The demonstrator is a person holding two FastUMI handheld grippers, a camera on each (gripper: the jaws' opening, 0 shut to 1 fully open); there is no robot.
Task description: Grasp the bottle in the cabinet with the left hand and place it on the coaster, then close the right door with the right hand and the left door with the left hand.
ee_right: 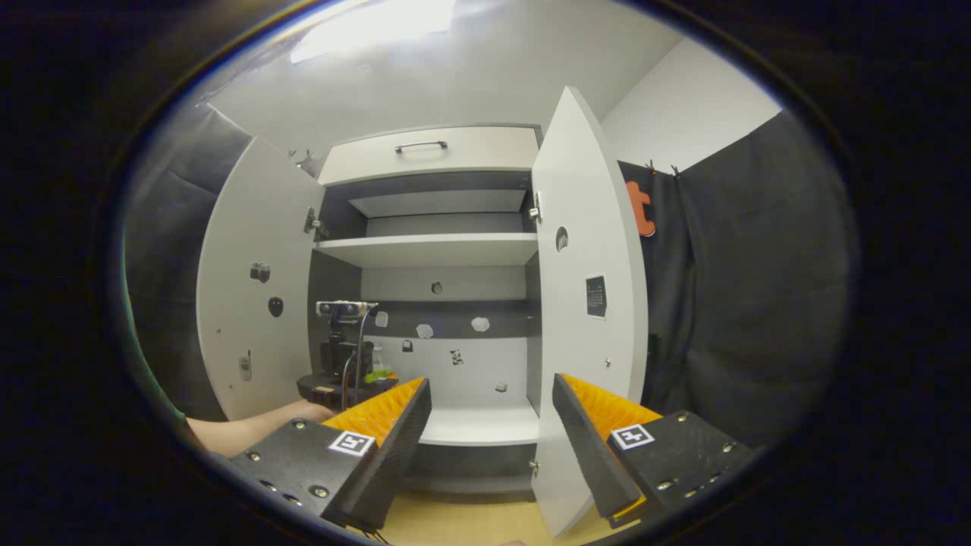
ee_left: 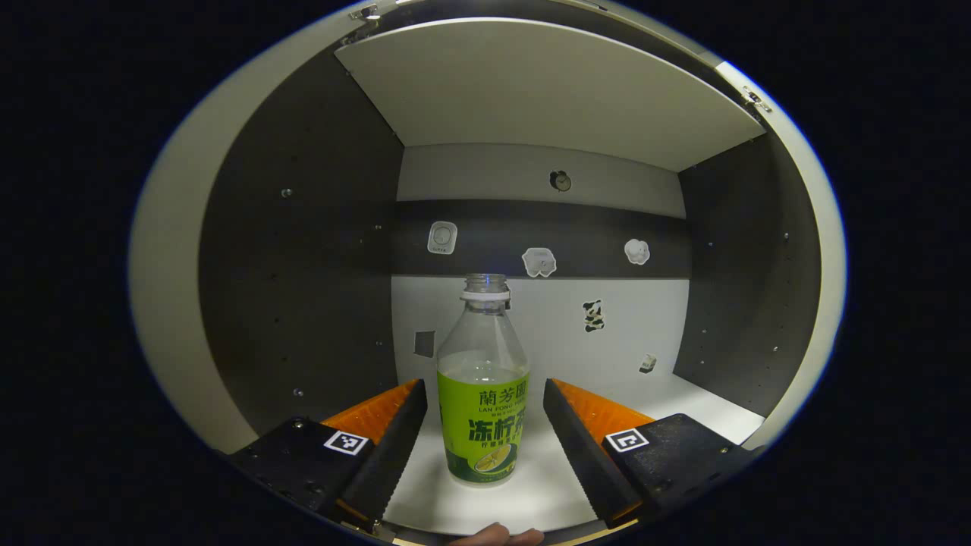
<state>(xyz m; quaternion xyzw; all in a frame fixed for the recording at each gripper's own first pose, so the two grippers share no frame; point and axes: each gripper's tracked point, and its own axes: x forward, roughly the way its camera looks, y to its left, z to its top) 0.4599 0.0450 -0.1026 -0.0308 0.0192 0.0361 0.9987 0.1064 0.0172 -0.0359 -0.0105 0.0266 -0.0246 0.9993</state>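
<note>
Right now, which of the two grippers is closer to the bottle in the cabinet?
The left. The left gripper is inside the cabinet, its open fingers either side of the bottle. The right gripper is open, out in front of the cabinet.

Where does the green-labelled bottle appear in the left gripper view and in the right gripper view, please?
Left gripper view: the bottle stands upright at lower centre on the cabinet floor, between the open fingers of the left gripper, apart from both.
Right gripper view: a small green patch at lower left, just right of the left gripper's body, looks like its label; I cannot be sure.
Shared landmark: the panda sticker on the cabinet's back wall.
</note>
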